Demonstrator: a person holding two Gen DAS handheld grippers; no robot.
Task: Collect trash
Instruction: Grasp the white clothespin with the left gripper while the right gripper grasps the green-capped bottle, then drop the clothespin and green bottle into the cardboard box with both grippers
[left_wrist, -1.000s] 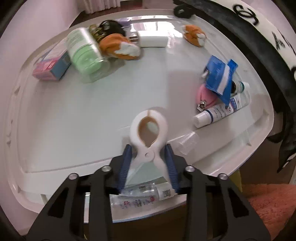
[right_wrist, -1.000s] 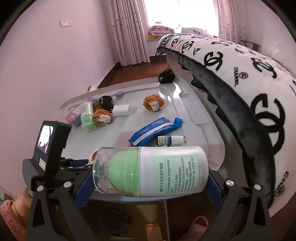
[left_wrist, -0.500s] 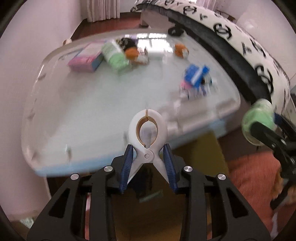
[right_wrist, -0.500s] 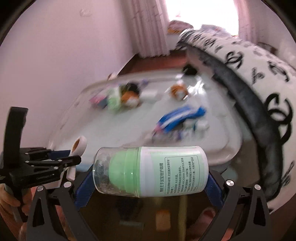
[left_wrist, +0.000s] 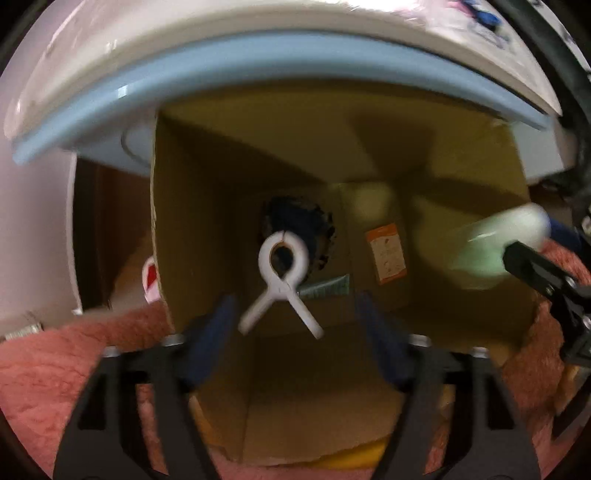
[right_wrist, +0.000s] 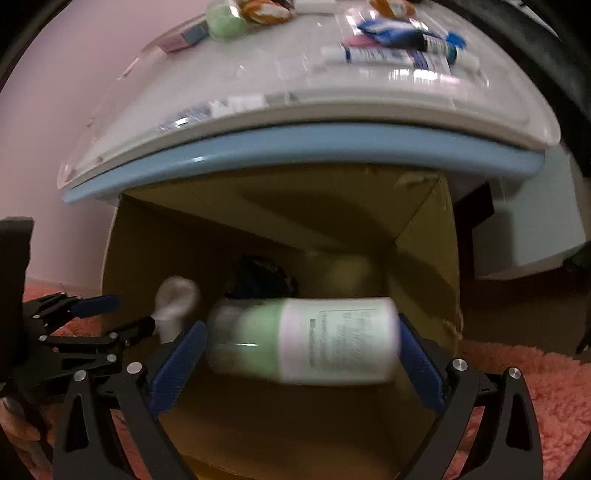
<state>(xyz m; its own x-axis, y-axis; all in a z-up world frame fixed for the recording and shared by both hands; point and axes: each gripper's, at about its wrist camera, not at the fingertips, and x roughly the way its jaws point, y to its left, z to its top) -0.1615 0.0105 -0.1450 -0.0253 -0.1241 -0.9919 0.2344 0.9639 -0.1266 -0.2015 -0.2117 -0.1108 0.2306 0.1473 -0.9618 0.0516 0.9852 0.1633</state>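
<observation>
My left hand-held gripper (left_wrist: 295, 321) has just spread its jaws, and the white clip (left_wrist: 282, 277) hangs loose between them over the cardboard box (left_wrist: 207, 206) (under the counter (right_wrist: 295, 144) edge). My right hand-held gripper (right_wrist: 299, 350) grasps the green bottle (right_wrist: 306, 341) above that box.

A home bedroom, by the look of it: a pink shaggy rug (right_wrist: 517, 373) covers the floor, a white table (right_wrist: 280, 74) with a blue edge carries toiletry tubes and small boxes, pink walls (right_wrist: 55, 92) rise behind, and dark bedding (right_wrist: 546, 55) hangs beside the table's right corner.
</observation>
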